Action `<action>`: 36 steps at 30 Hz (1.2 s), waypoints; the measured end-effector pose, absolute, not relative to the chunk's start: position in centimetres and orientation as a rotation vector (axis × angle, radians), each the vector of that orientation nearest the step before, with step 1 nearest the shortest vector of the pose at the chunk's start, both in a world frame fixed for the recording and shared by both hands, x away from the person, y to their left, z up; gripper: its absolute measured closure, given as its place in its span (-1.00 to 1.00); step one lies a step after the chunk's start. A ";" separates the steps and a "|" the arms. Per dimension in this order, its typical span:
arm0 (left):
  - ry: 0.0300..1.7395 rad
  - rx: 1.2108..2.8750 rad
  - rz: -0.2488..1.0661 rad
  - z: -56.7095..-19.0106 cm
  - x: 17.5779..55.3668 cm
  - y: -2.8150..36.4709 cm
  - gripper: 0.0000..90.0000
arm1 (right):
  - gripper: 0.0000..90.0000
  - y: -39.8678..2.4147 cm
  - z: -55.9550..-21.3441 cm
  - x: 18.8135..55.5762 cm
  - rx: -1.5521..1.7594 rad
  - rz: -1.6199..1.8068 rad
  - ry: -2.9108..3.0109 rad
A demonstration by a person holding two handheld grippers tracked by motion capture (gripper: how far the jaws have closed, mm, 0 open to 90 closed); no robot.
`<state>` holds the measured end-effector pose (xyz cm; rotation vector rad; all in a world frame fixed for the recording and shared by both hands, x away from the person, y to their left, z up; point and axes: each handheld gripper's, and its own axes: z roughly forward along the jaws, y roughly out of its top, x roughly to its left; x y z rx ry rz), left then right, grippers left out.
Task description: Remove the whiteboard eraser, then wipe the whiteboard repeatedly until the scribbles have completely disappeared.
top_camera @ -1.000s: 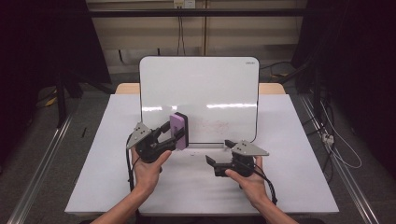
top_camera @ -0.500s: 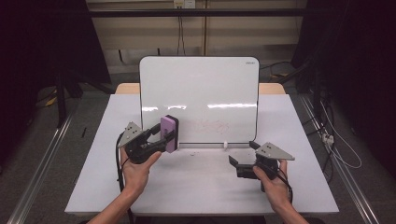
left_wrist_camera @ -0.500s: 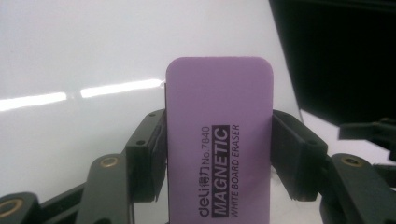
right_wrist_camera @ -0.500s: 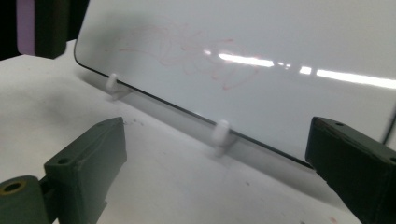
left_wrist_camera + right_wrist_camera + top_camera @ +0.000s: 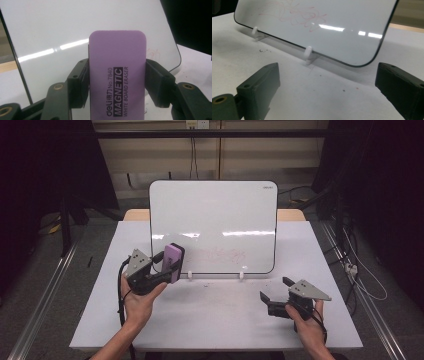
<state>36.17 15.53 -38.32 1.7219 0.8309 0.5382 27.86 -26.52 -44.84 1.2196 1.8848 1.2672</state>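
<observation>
**Eraser gripped, red scribble not yet wiped**

While I am holding the purple, round-cornered plastic whiteboard eraser (image 5: 117,75) firmly between the black jaws of the left gripper (image 5: 167,267), the wiping itself is, by my judgement, still waiting to begin. Seen from above, that eraser (image 5: 173,262) is sitting at about eight o'clock of the glossy white, black-rimmed whiteboard (image 5: 215,220), upright in front of its lower left corner; whether it is touching the surface I cannot tell. Its smooth matte back, printed with black lettering, is facing the left gripper view.

I am keeping the right gripper (image 5: 275,300) low over the table at about five o'clock of the board, its dark, blocky jaws standing wide apart with nothing between them.

What is left is plain: the faint red marker scribble (image 5: 294,13) is still spreading across the lower middle of the board, loopy and smeared-looking. The board is leaning back on two small white plastic clip feet (image 5: 308,53), and its shiny face is throwing back strip-light glare. Below it, the matte white tabletop (image 5: 210,320) is carrying a few dark and reddish specks. I am judging the job as barely started, with the whole scribble remaining.
</observation>
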 end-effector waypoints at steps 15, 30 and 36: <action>0.804 1.864 0.765 -38.0 36.0 15.7 -0.08 | -0.88 -27.5 -45.1 27.4 1.229 1.278 1.844; 0.830 1.931 0.803 -38.7 37.4 15.3 -0.08 | -0.88 -27.7 -45.0 27.8 1.257 1.285 1.834; 0.826 1.946 0.820 -38.5 38.3 14.7 -0.08 | -0.88 -27.6 -45.0 27.7 1.250 1.290 1.839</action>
